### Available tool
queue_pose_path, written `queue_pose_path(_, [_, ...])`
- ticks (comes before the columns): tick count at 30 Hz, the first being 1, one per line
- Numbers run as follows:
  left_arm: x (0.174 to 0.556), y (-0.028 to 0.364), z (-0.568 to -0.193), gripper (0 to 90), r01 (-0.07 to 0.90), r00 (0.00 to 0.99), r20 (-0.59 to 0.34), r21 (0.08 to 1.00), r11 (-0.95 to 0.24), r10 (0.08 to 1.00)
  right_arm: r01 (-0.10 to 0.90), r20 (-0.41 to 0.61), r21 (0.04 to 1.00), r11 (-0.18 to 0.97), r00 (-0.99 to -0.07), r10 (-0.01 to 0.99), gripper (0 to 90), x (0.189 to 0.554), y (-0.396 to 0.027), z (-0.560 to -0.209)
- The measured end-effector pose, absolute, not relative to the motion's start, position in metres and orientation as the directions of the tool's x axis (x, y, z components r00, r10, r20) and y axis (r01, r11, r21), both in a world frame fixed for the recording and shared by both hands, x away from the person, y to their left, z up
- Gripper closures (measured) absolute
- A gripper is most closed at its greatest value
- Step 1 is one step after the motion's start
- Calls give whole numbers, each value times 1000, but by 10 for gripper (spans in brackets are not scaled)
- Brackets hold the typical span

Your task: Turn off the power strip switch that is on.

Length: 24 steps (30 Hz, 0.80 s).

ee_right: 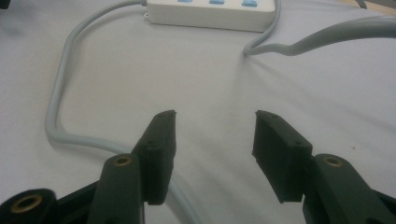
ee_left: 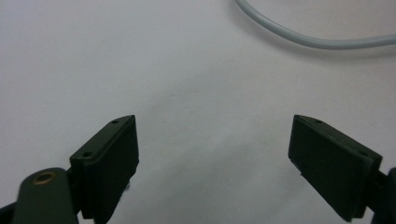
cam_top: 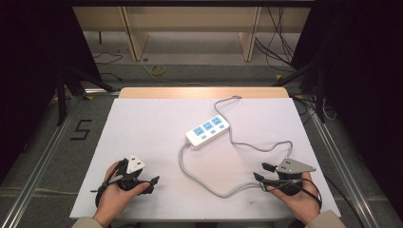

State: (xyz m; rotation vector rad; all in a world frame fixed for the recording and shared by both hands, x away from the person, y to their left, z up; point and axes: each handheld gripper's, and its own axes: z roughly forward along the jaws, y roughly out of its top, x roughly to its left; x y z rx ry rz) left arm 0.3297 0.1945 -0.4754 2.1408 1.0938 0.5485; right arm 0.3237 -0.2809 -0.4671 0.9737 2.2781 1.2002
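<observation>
A white power strip (cam_top: 207,130) with blue sockets lies at the middle of the white table (cam_top: 142,118); it also appears as the power strip (ee_right: 210,11) at the top of the right gripper view. Its grey cable (cam_top: 190,173) loops forward and right across the table, and the cable (ee_right: 60,93) runs under my right gripper's left jaw. My left gripper (cam_top: 155,184) rests at the front left, open and empty, its jaws wide over bare table (ee_left: 187,93). My right gripper (cam_top: 263,172) sits at the front right, open, with nothing between its jaws (ee_right: 212,140). A stretch of cable (ee_left: 303,39) crosses ahead of the left gripper.
The table's wooden far edge (cam_top: 204,92) borders a floor with loose cables and a yellow coil (cam_top: 158,70). Metal rails (cam_top: 33,175) run along both sides. A "5" mark (cam_top: 81,129) is on the floor at left. Dark stands flank the table.
</observation>
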Motion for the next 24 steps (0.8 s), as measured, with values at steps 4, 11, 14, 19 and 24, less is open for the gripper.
queue_pose_path(4, [330,194,-475,156,546,563,69,717,-433,824,403,-31,819,410,-681,732,559,323,-281,-467])
queue_pose_path(11, [329,194,-476,157,549,567,71,710,-441,821,408,-60,800,440,-675,735,735,322,-281,-466])
queue_pose_path(14, [330,193,-476,158,549,570,72,708,-445,819,408,-77,789,459,-676,733,805,321,-281,-466])
queue_pose_path(19, [330,193,-477,158,549,572,75,704,-450,817,400,-100,778,485,-683,723,890,320,-280,-465])
queue_pose_path(24, [330,193,-476,159,550,568,71,709,-442,820,400,-114,766,503,-686,719,900,320,-280,-464])
